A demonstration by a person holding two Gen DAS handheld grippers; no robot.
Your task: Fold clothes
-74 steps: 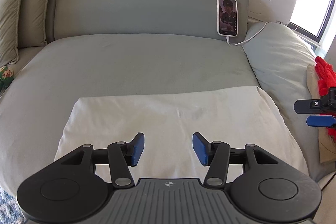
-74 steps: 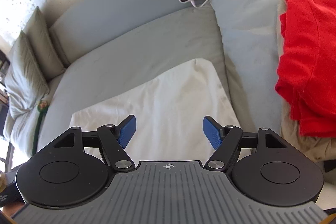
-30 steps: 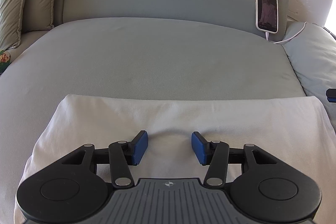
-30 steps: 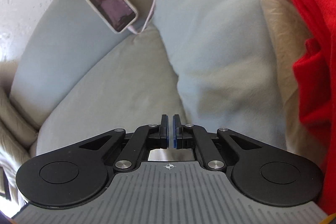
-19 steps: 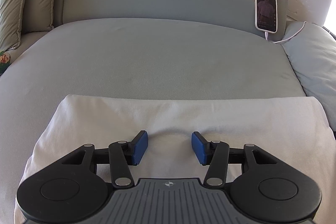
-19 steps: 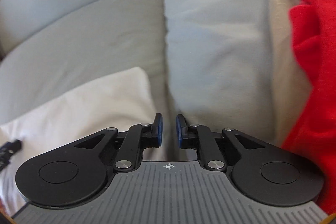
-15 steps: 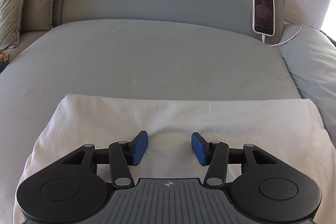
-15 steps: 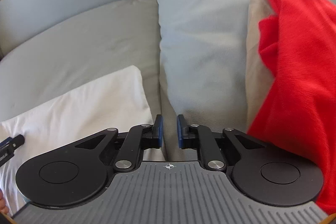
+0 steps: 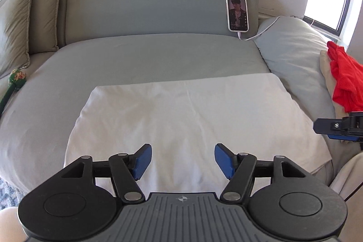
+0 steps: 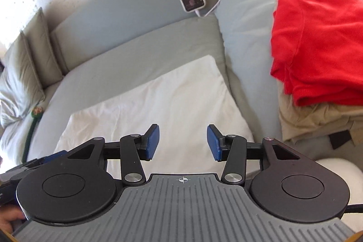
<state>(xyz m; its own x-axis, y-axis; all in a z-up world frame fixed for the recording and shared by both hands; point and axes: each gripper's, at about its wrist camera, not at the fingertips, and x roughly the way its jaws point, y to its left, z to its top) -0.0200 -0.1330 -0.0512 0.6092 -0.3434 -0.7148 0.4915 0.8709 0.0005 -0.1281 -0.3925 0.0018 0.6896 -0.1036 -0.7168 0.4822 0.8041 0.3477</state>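
A folded white garment (image 9: 188,119) lies flat on the grey-green bed (image 9: 147,53); it also shows in the right wrist view (image 10: 158,103). My left gripper (image 9: 181,160) is open and empty above the garment's near edge. My right gripper (image 10: 182,143) is open and empty above the garment's right part; its fingertips (image 9: 326,126) show at the right edge of the left wrist view. A red garment (image 10: 317,47) lies on a beige one (image 10: 317,119) on the pile at the right.
A phone (image 9: 237,13) with a white cable leans on the headboard (image 9: 147,8). A grey pillow (image 9: 292,53) lies right of the white garment. Olive cushions (image 9: 29,15) stand at the back left. A floral object (image 9: 17,78) lies at the left edge.
My right gripper has opened wide and swung back over the white garment. My left gripper has drawn back and up, so more of the bed and garment shows.
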